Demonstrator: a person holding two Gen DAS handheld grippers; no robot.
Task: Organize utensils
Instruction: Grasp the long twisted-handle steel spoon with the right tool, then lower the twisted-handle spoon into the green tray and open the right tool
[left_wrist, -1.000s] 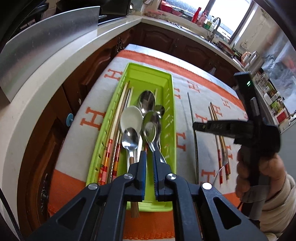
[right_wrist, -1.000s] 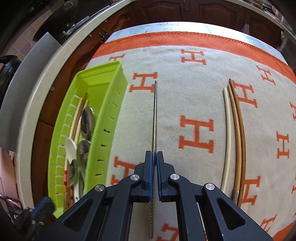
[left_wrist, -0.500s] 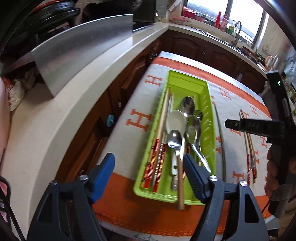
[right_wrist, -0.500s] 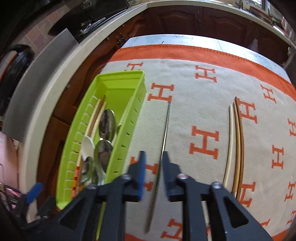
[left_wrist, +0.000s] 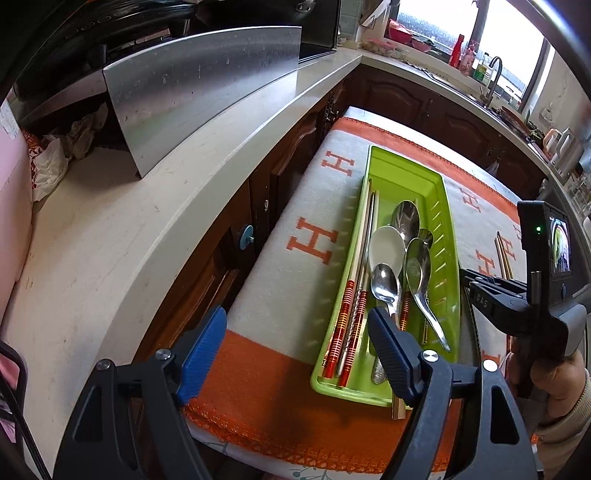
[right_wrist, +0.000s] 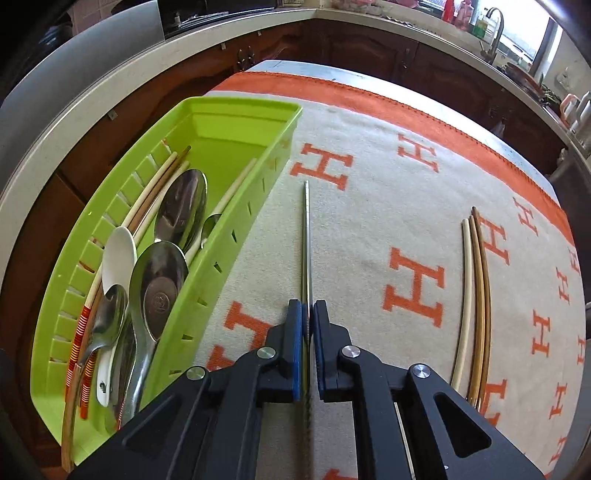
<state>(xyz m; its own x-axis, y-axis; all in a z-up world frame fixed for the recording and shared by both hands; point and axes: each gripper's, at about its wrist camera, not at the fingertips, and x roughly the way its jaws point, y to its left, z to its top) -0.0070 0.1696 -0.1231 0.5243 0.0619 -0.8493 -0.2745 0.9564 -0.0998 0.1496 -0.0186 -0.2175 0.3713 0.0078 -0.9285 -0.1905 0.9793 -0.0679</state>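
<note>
In the right wrist view, the near end of the metal chopstick (right_wrist: 306, 236) ran in between the fingers of the right gripper (right_wrist: 306, 332) at lower centre, so whether the pads touched it could not be told. The lower ends of the loose chopsticks (right_wrist: 476, 295) at right were hidden behind the gripper body. In the left wrist view, the spoon handles (left_wrist: 388, 295) in the green tray (left_wrist: 452, 266) vanished behind the right finger of the left gripper (left_wrist: 295, 347), and the bottles (left_wrist: 465, 51) by the window at upper right were too small to identify.
</note>
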